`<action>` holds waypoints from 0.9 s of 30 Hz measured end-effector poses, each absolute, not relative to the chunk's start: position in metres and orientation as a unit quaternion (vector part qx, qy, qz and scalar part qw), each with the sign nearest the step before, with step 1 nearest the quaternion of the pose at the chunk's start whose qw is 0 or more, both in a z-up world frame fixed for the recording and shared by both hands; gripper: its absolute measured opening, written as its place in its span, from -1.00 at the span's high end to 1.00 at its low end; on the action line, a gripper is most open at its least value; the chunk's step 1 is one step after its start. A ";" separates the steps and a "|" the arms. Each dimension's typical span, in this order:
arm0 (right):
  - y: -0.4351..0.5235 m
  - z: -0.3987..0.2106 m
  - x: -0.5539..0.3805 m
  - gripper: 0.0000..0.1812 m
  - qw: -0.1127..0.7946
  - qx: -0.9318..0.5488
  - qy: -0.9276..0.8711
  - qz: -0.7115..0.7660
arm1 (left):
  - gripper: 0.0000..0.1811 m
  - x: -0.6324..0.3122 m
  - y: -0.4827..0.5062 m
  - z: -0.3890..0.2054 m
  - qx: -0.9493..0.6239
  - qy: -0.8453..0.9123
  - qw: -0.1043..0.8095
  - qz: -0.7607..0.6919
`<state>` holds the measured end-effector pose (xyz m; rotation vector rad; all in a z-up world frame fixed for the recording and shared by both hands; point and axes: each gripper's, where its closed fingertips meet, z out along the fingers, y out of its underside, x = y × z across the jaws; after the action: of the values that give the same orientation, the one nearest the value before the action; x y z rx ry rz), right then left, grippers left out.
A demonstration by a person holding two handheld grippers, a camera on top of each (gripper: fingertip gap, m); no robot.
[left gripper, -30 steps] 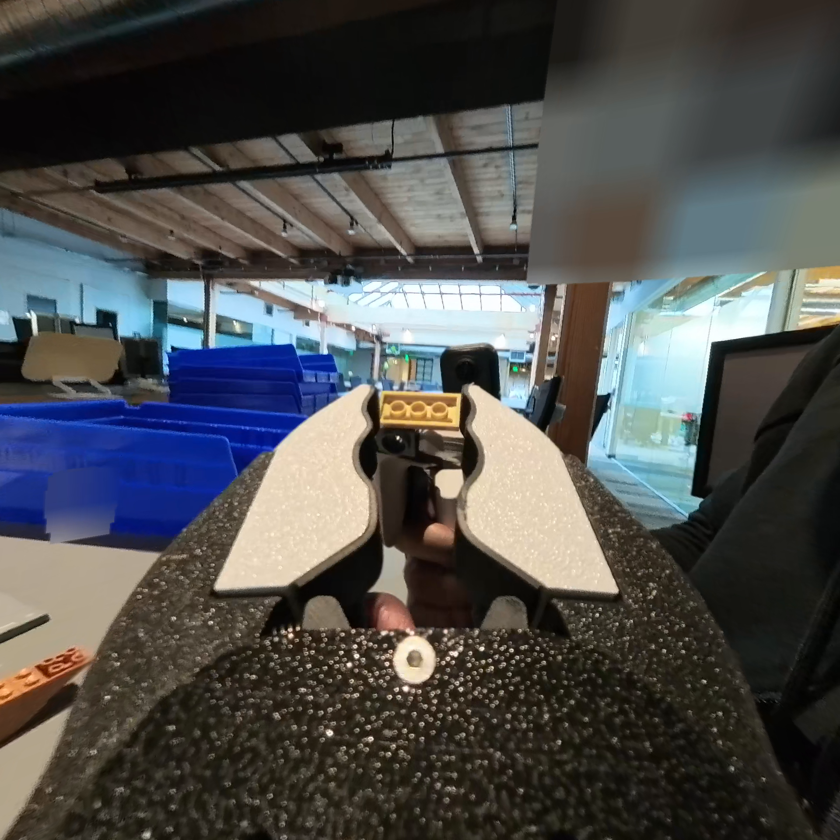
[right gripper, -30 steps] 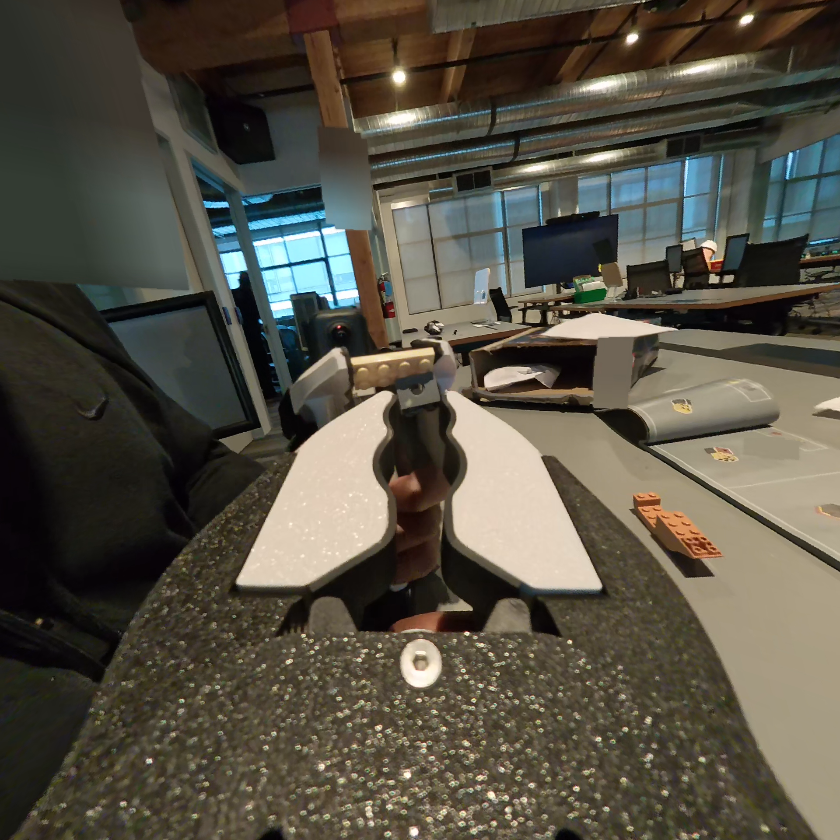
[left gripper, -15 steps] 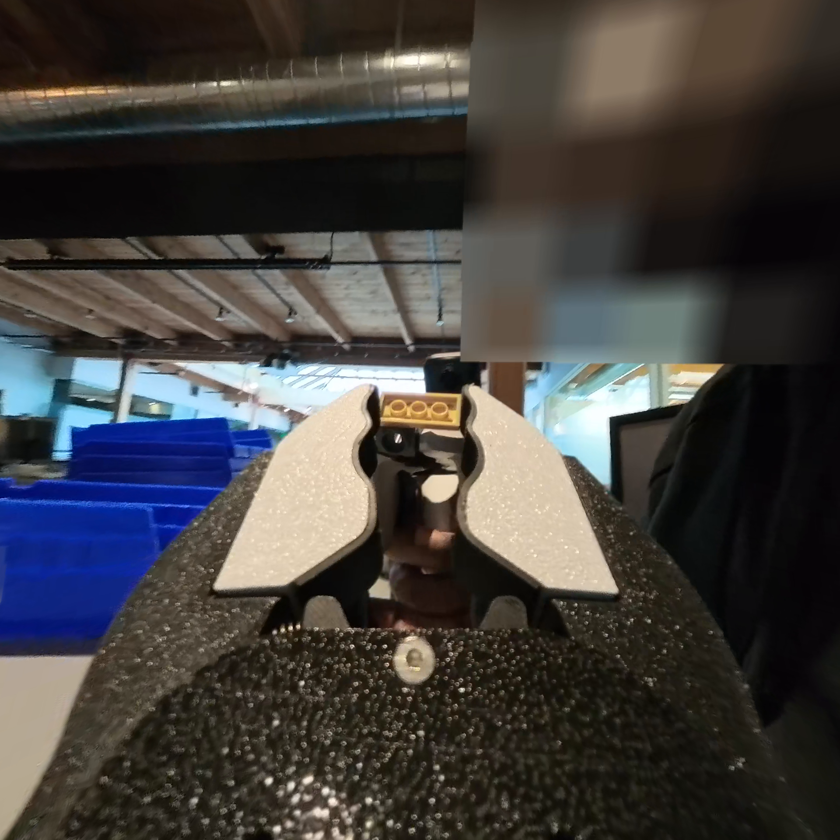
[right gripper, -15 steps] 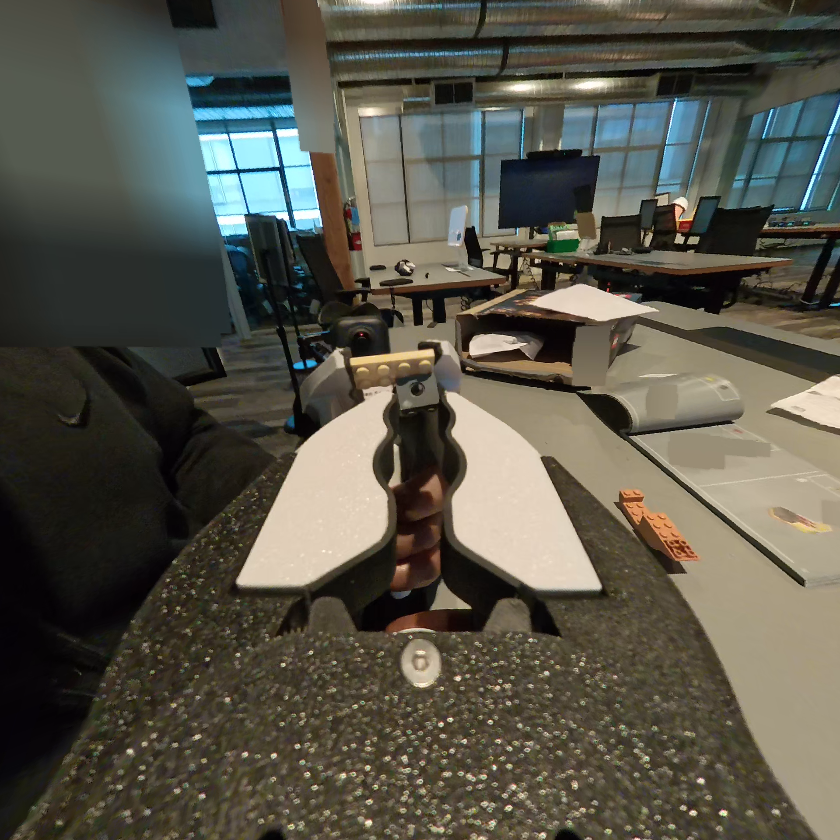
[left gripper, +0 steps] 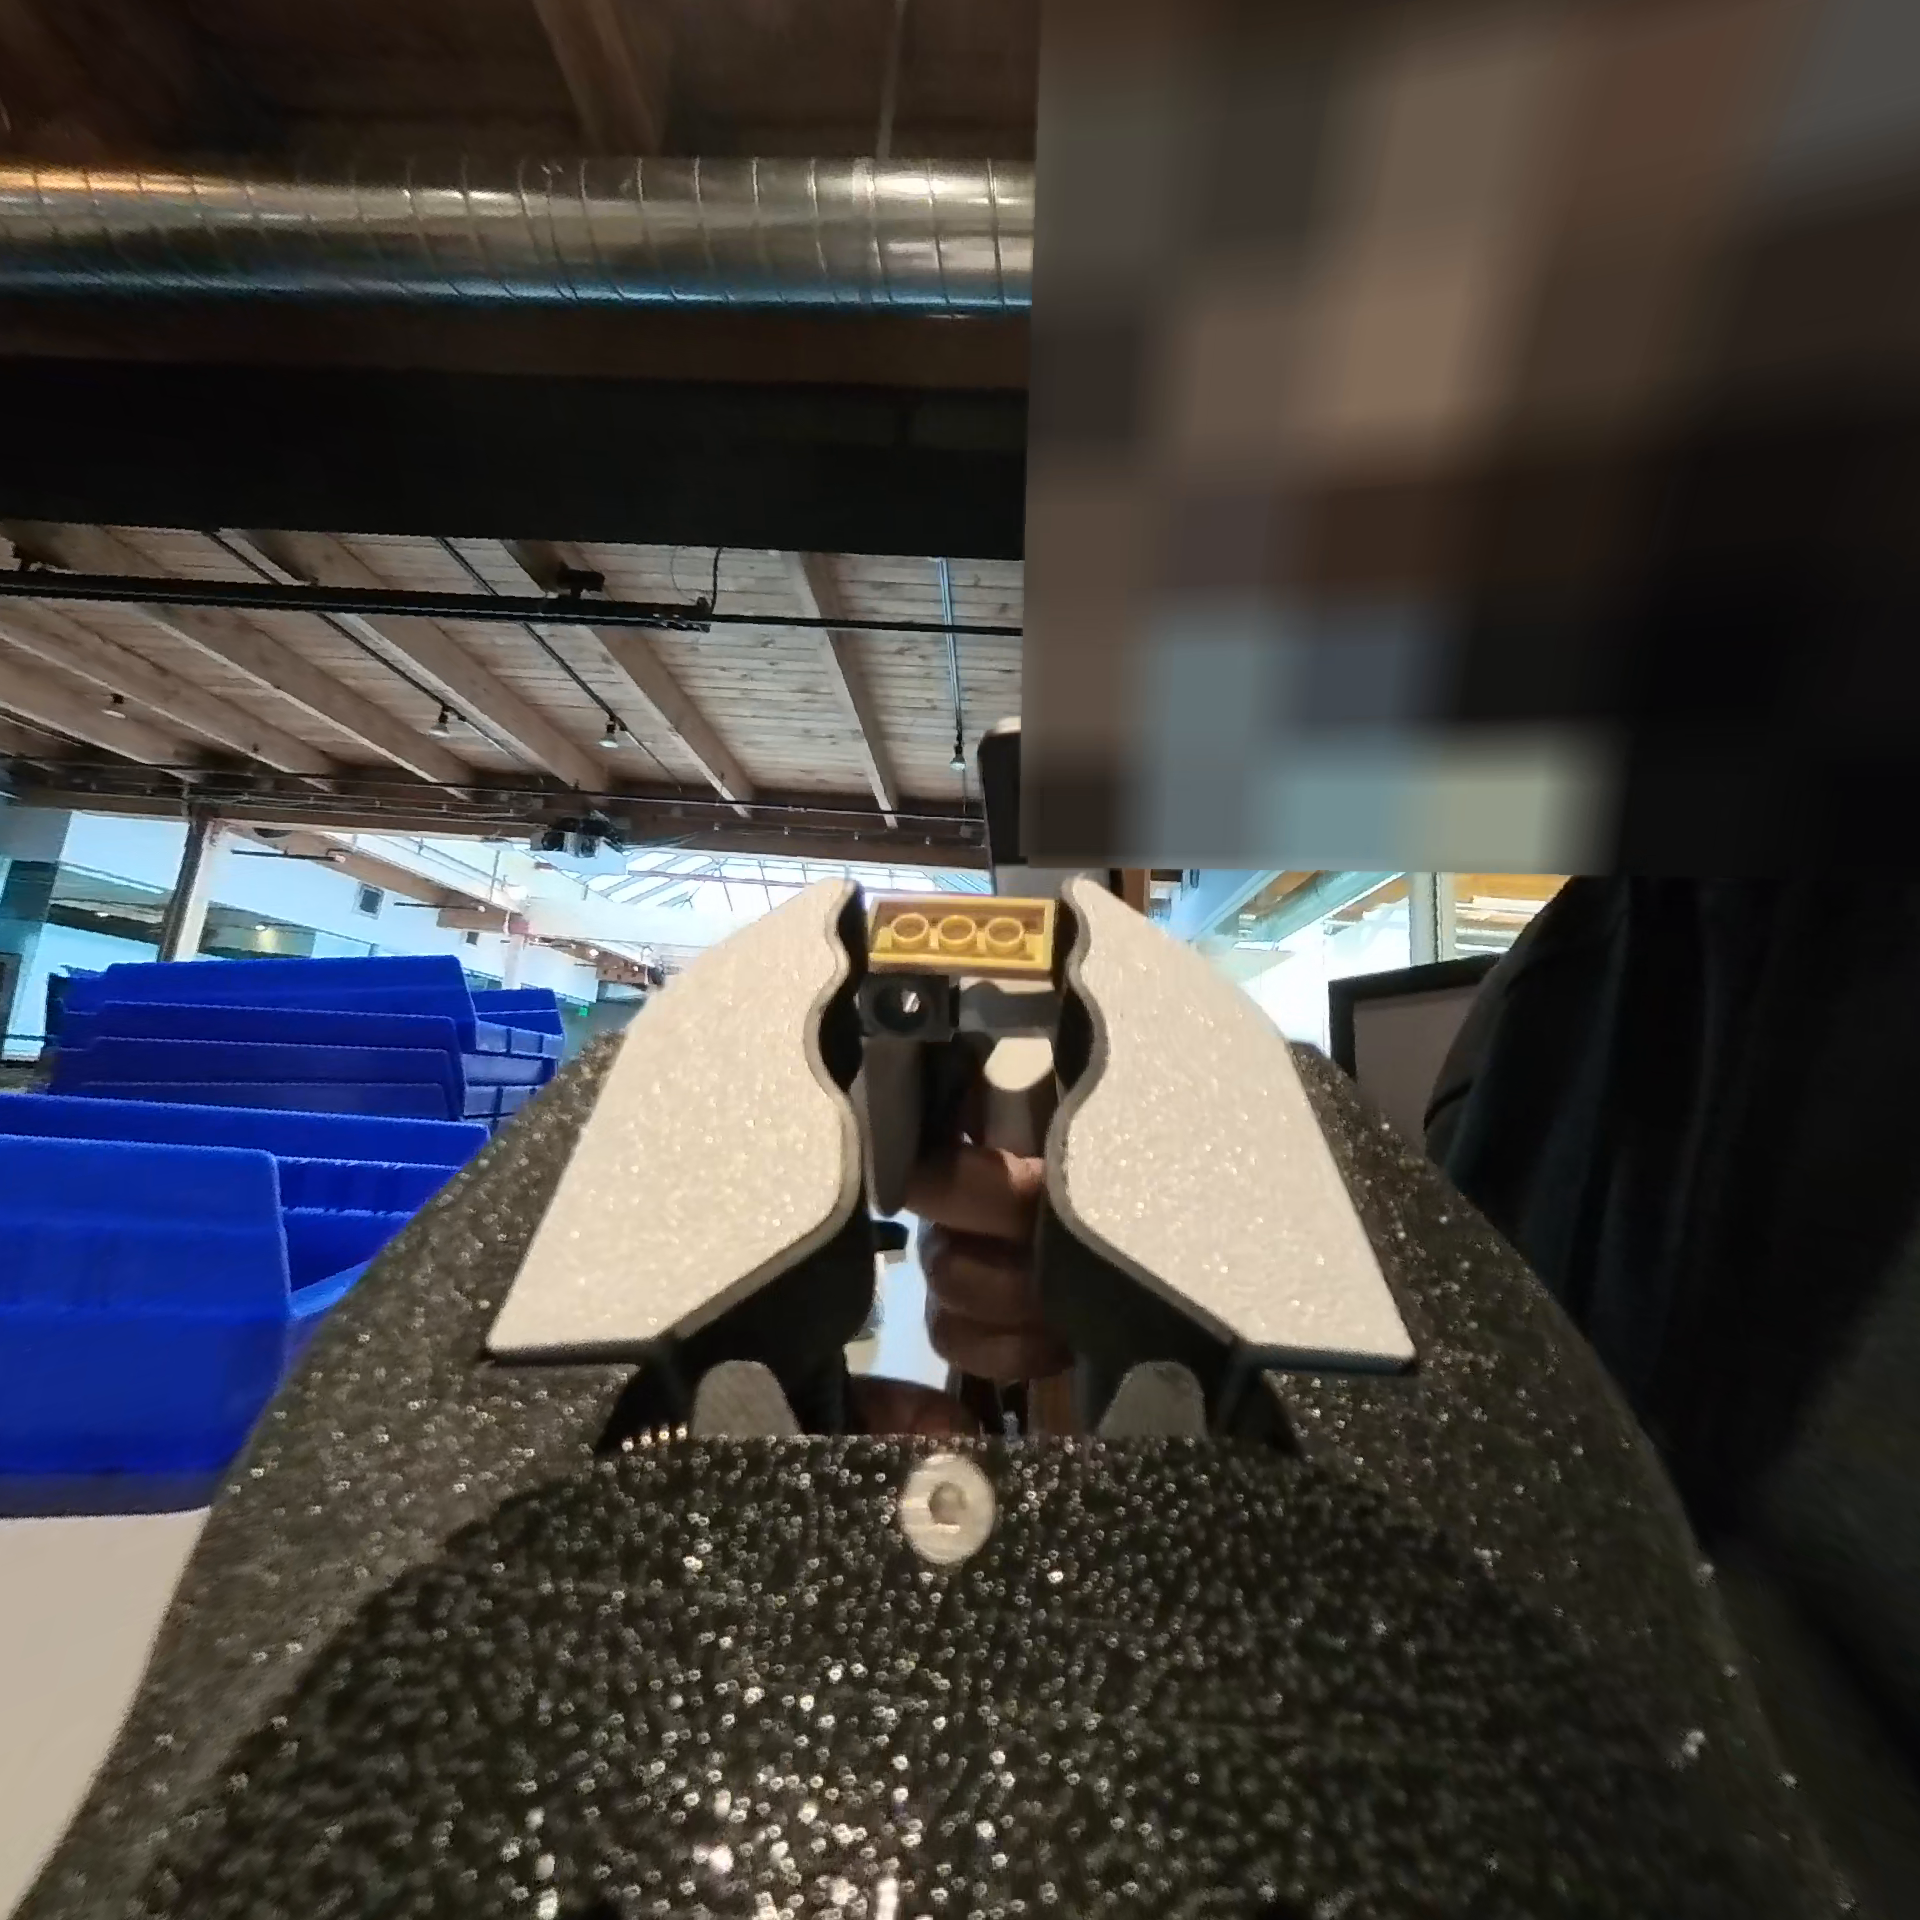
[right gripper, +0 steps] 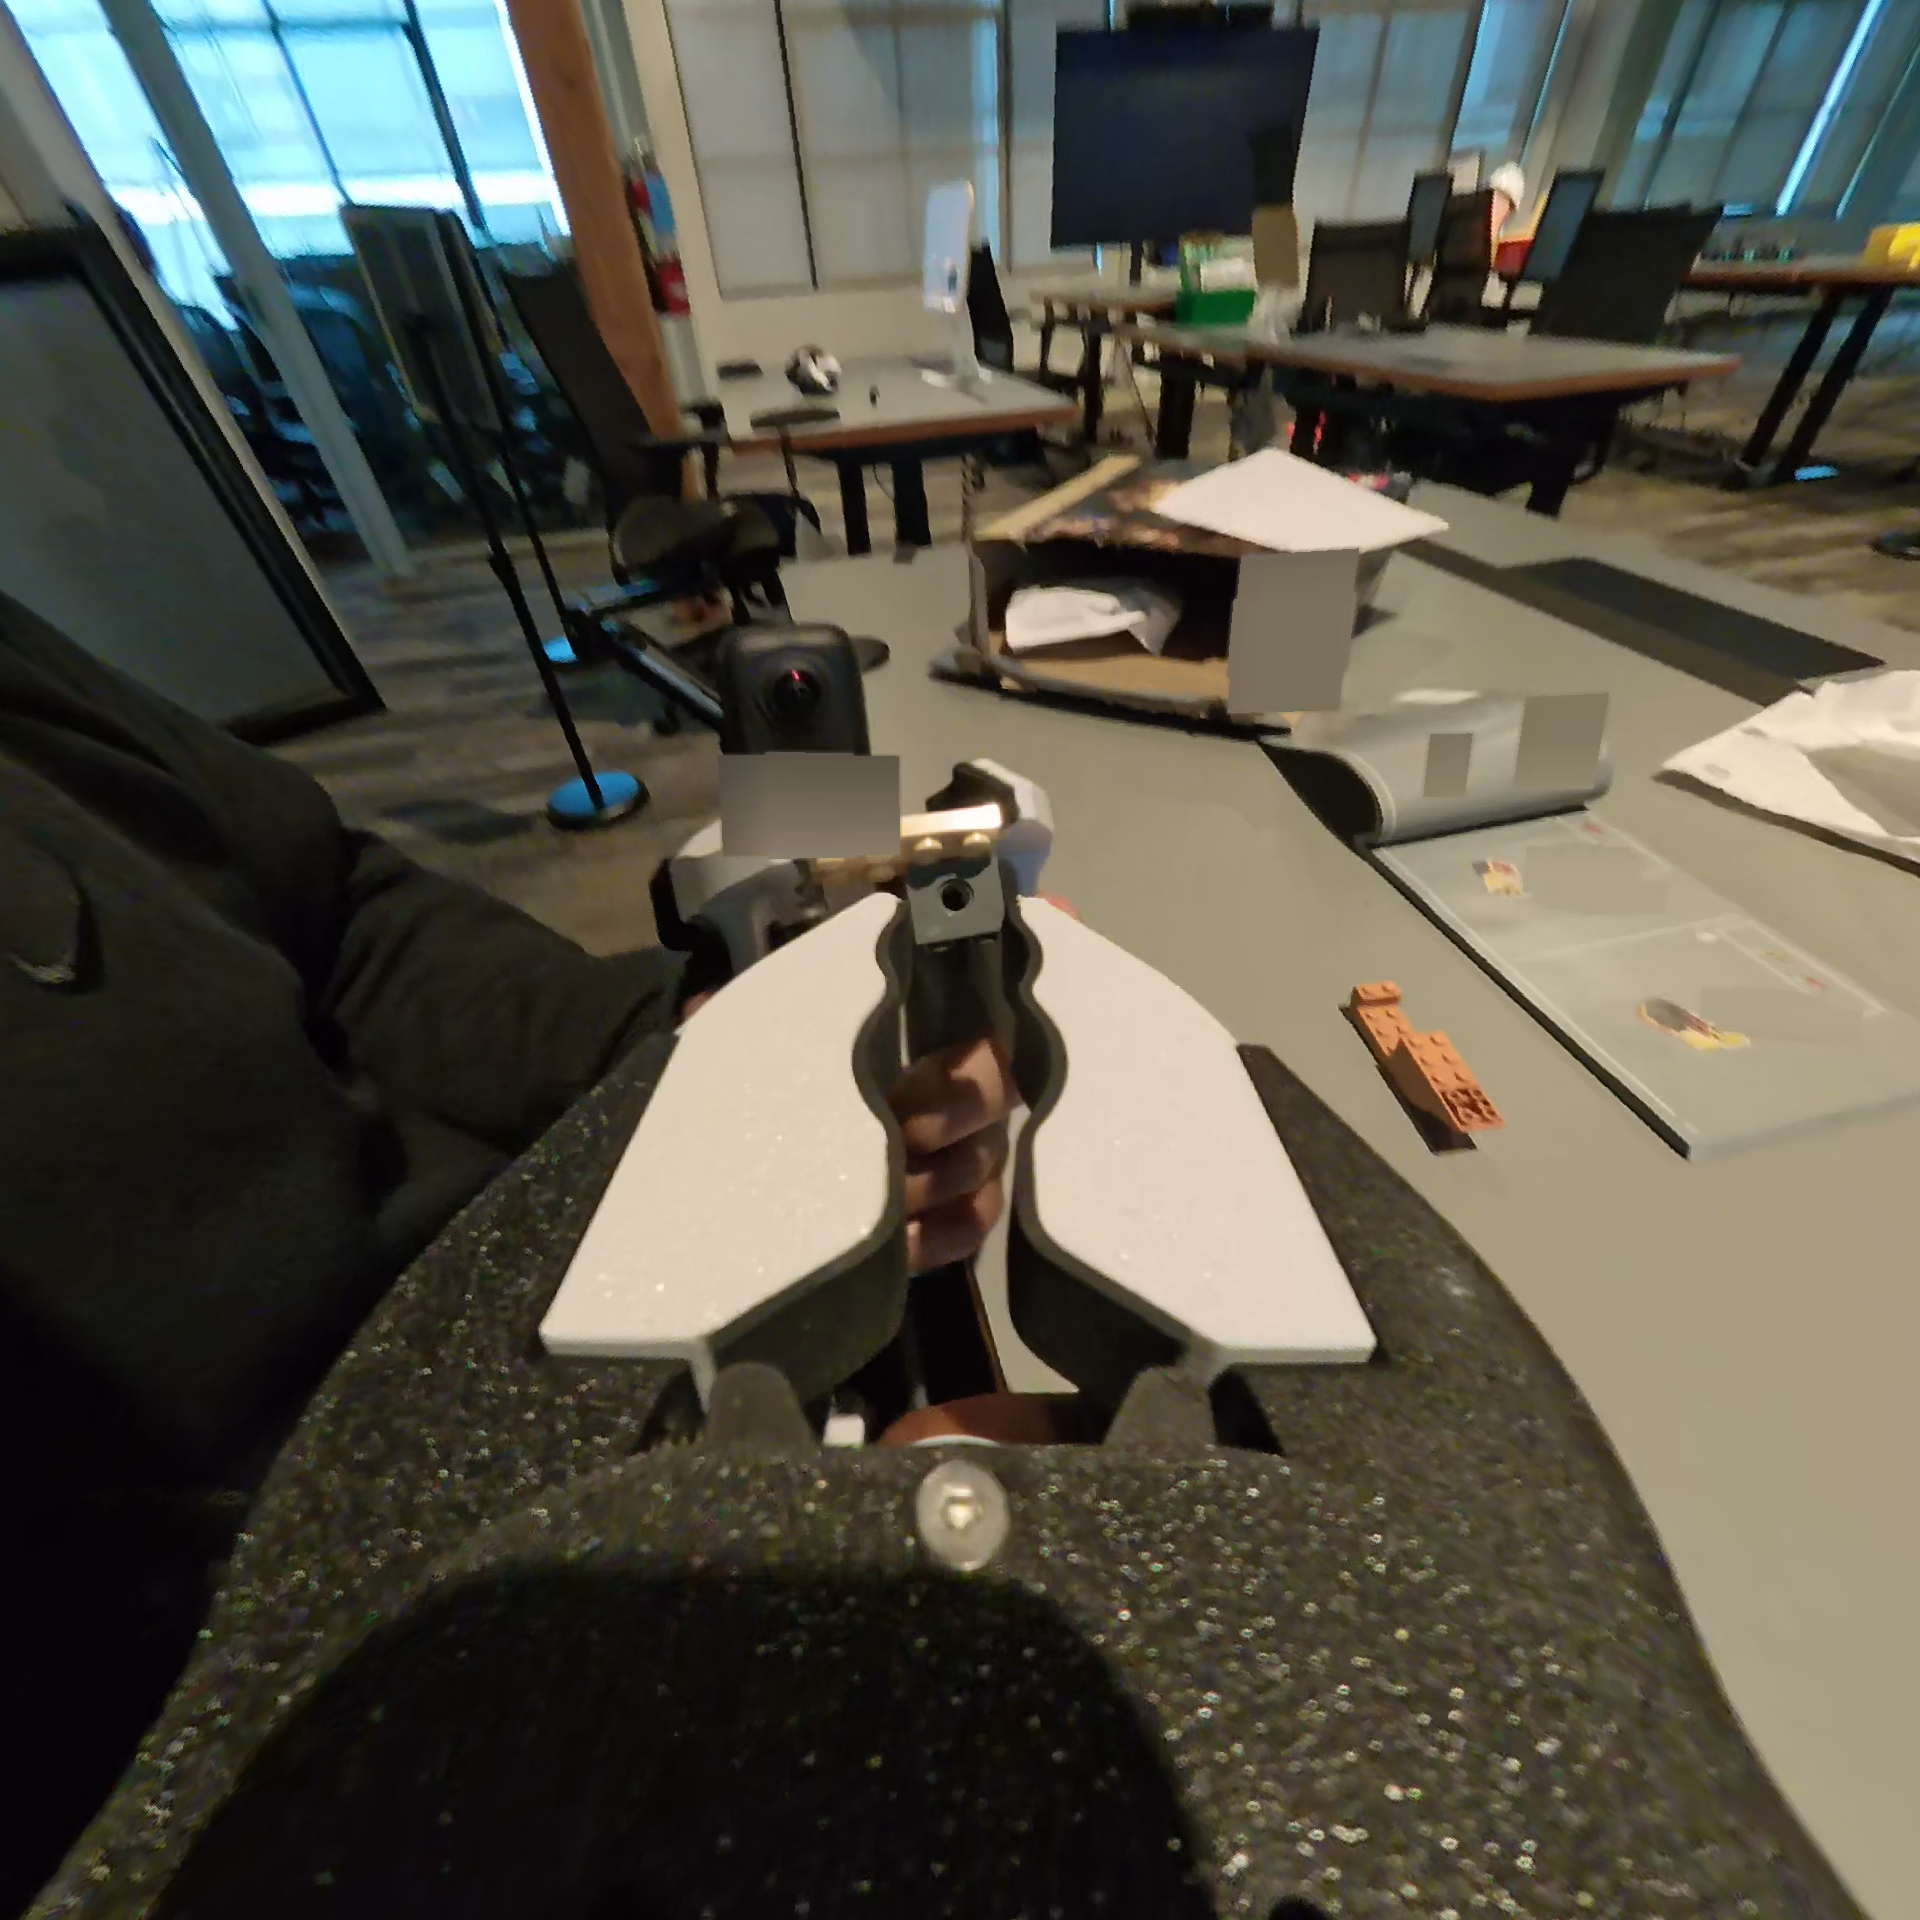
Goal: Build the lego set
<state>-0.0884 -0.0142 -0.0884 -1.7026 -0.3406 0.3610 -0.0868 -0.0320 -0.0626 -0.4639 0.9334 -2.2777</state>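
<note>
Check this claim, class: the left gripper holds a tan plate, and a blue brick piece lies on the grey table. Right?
One error: the brick piece on the grey table is orange-brown, as the right wrist view shows. The left gripper does hold a tan plate.

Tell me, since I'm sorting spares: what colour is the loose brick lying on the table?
Reddish-brown brick, clearest in the right wrist view.

On the surface [right gripper: 1195, 935] right of my right tongs [right gripper: 954, 914]: loose brick piece [right gripper: 1418, 1065], open booklet [right gripper: 1683, 977] beyond it, cardboard box [right gripper: 1153, 613] behind.
</note>
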 end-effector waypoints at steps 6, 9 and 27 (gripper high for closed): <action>-0.015 -0.098 -0.093 0.83 0.601 -0.768 -0.169 0.144 | 0.64 -0.085 -0.044 -0.065 -0.177 0.395 0.292 -0.853; -0.007 -0.101 -0.086 0.83 0.617 -0.760 -0.151 0.137 | 0.88 -0.073 -0.031 -0.067 -0.212 0.375 0.305 -0.849; 0.003 -0.121 -0.033 0.83 0.635 -0.748 -0.124 0.148 | 0.94 -0.014 -0.012 -0.087 -0.340 0.398 0.206 -0.827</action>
<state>-0.0326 0.0028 -0.1207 -1.7089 -0.2823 0.3377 -0.0142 -0.0122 -0.0869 -0.9483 1.1089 -2.3026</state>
